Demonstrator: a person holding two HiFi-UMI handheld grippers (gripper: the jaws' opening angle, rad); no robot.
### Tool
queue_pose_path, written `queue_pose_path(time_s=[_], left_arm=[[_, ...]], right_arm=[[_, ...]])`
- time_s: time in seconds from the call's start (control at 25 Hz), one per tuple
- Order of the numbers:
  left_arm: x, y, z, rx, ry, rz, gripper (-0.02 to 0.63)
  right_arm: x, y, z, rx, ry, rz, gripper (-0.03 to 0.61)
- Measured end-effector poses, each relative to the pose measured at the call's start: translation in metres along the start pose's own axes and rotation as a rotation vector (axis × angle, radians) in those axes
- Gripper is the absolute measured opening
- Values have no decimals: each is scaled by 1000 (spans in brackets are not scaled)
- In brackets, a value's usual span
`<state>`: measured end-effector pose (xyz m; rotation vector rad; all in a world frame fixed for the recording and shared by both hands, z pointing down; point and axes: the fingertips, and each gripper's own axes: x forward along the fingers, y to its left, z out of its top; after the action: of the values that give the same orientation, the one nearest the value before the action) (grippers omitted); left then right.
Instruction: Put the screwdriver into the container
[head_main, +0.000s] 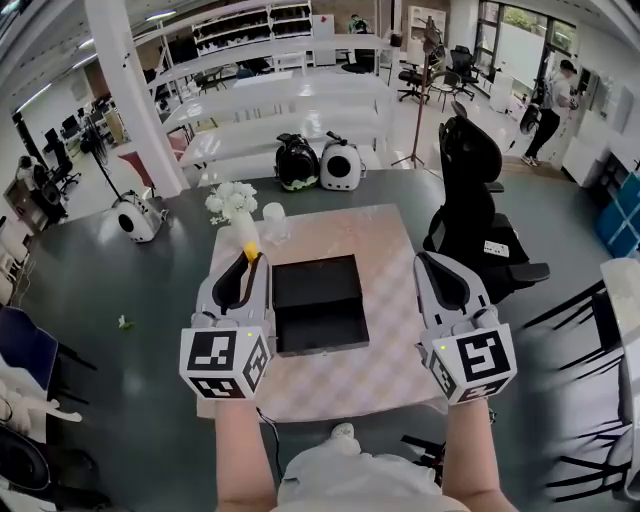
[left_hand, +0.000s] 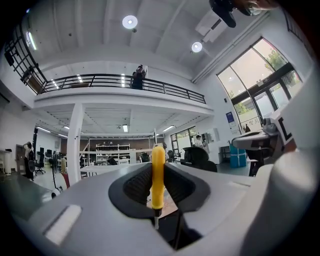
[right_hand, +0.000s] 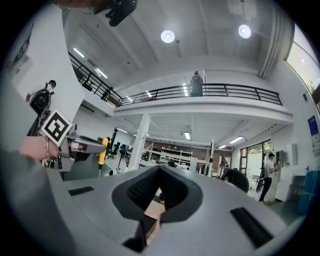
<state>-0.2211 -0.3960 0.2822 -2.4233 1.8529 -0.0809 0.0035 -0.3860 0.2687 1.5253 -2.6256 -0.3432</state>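
Observation:
The screwdriver (head_main: 250, 249) has a yellow handle and a thin metal shaft. My left gripper (head_main: 249, 262) is shut on it, left of the black rectangular container (head_main: 318, 303). In the left gripper view the screwdriver (left_hand: 158, 175) stands upright between the pads of the left gripper (left_hand: 158, 186), handle up and shaft down. My right gripper (head_main: 427, 262) hovers to the right of the container, shut with nothing in it. In the right gripper view the right gripper (right_hand: 159, 170) has its jaws together, and the screwdriver (right_hand: 103, 150) shows far left.
The container sits on a table with a pale checkered cloth (head_main: 340, 385). White flowers (head_main: 231, 200) and a clear cup (head_main: 273, 221) stand at the table's far left corner. A black office chair (head_main: 472, 195) is at the right, and two bags (head_main: 320, 163) lie on the floor beyond.

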Motion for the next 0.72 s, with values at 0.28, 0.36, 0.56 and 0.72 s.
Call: queue_pose_path(time_s=[0.28, 0.36, 0.56, 0.72], left_arm=[[47, 15, -24, -7, 52, -70, 75], [56, 15, -34, -14, 92, -88, 75], [77, 1, -69, -2, 253, -175, 75], [90, -20, -110, 28, 409, -295, 75]], right_arm=[[30, -17, -35, 1, 79, -26, 5], [37, -16, -44, -3, 108, -10, 5], [49, -9, -66, -1, 165, 37, 5], [49, -1, -94, 12, 222, 82, 5]])
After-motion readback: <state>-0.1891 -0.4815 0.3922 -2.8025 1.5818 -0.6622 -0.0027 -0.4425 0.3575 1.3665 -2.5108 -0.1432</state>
